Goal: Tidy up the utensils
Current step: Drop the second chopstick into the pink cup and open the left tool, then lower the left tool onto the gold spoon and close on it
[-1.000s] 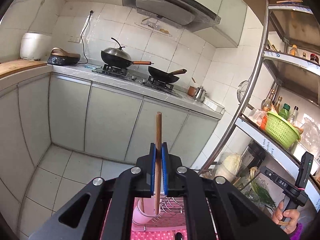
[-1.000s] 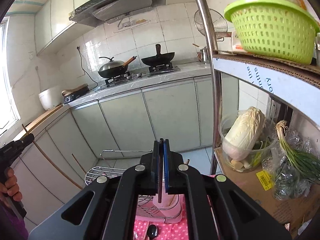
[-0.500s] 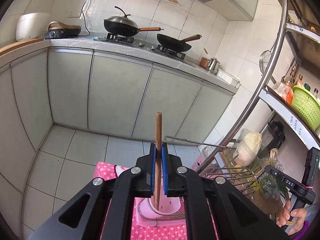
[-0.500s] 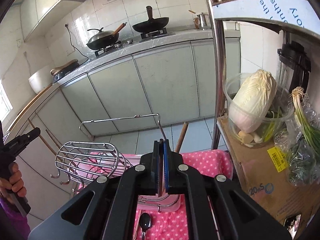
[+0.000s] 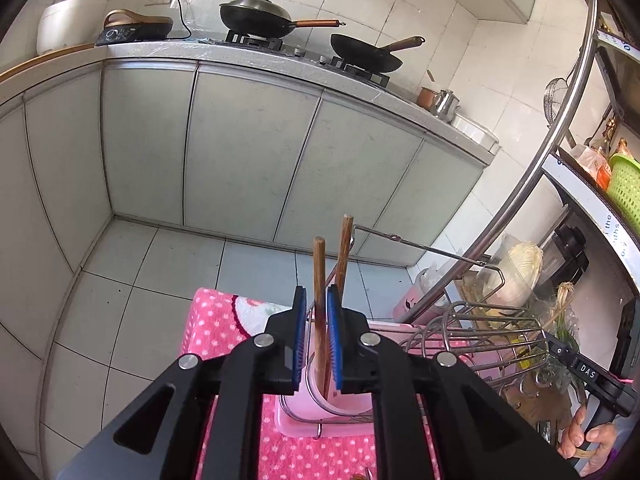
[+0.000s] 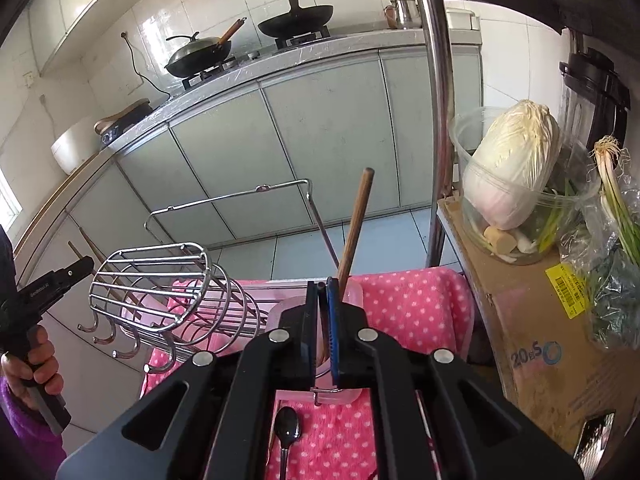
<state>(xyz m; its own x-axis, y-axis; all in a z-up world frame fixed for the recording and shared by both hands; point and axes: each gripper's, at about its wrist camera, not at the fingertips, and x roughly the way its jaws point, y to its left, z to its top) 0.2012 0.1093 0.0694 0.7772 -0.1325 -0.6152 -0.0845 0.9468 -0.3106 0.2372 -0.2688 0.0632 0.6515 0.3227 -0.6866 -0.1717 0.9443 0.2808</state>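
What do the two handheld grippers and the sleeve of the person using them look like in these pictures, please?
Both the left gripper and the right gripper are matte black, with angular linkage arms joined by round silver pivot bolts, triangular cut-outs in the frame and blue ribbed pads on the fingers. Small white lettering marks the handles. No cables show. The person wears a purple sleeve.

Two woks (image 5: pixel 256 16) sit above grey cabinets (image 5: pixel 248 152); cabbage (image 6: pixel 514 160) nearby.
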